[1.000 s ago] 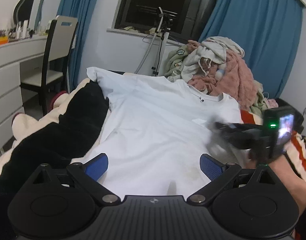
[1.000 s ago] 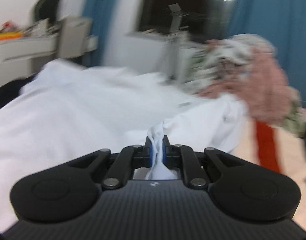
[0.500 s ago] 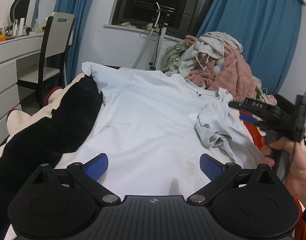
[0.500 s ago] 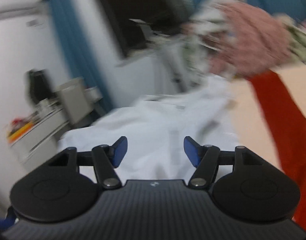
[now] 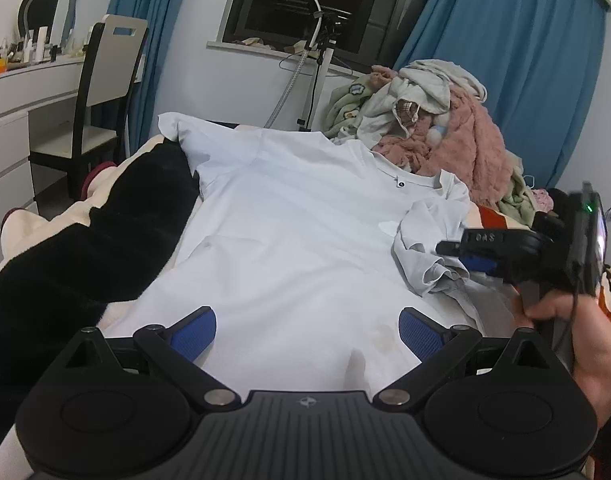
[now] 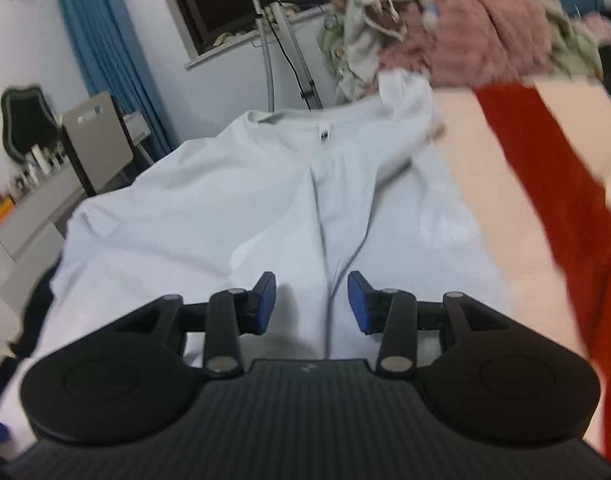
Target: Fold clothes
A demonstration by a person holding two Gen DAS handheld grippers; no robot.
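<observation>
White t-shirt (image 5: 289, 232) lies flat, right sleeve (image 5: 429, 248) crumpled inward; both grippers' jaws spread, empty.

The left gripper (image 5: 307, 330) is held low and level, its blue-padded fingers (image 5: 193, 330) spread wide apart with nothing between them. The right gripper (image 6: 311, 302) is likewise held with its fingers parted and empty, gripped from below by the right hand (image 5: 553, 312).

We see a white T-shirt (image 5: 289, 232) with a small dark neck label, black fleece blanket (image 5: 85, 248), blue curtains (image 5: 517, 60), pink fluffy robe (image 5: 465, 152) on the clothes pile, red-striped cream bedding (image 6: 545, 184), black grippers with blue pads (image 5: 195, 332).
</observation>
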